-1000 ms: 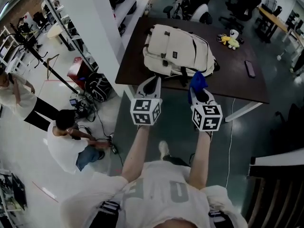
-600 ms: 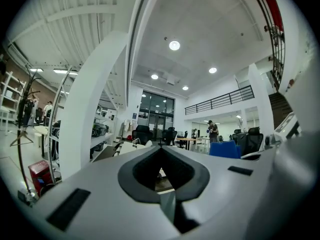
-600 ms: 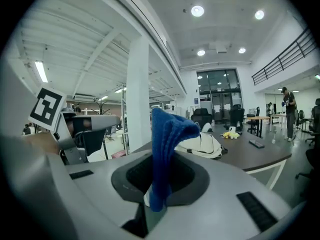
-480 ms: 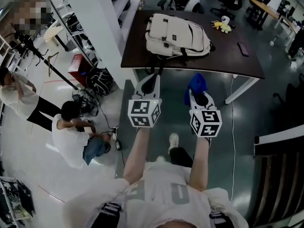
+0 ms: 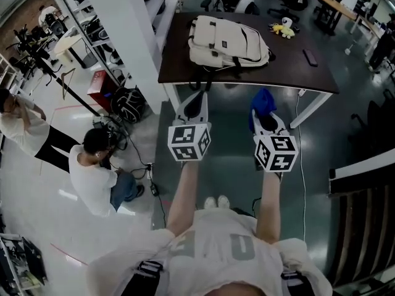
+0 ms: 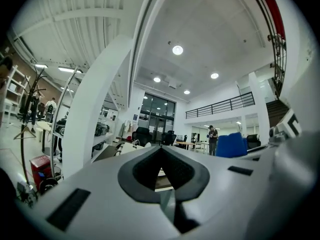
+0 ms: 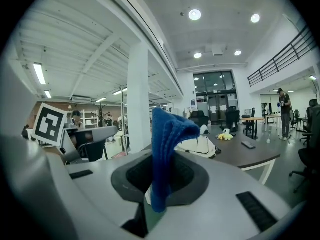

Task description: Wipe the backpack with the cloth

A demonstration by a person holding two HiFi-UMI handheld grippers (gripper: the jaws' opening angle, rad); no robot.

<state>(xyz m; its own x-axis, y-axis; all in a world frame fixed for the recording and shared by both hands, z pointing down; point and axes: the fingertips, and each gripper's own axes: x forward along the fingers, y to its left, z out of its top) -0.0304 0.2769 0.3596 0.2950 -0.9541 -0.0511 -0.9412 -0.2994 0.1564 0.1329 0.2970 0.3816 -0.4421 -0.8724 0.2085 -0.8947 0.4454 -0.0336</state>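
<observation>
Blue cloth (image 5: 263, 101) clamped in right gripper (image 5: 266, 118), left gripper (image 5: 197, 97) closed empty, both short of table (image 5: 308, 79) with backpack (image 5: 225, 41)

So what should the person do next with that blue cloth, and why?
Probably carry the right gripper forward to the backpack: it is shut on the blue cloth, but the backpack lies on the table, well ahead of it.
</observation>
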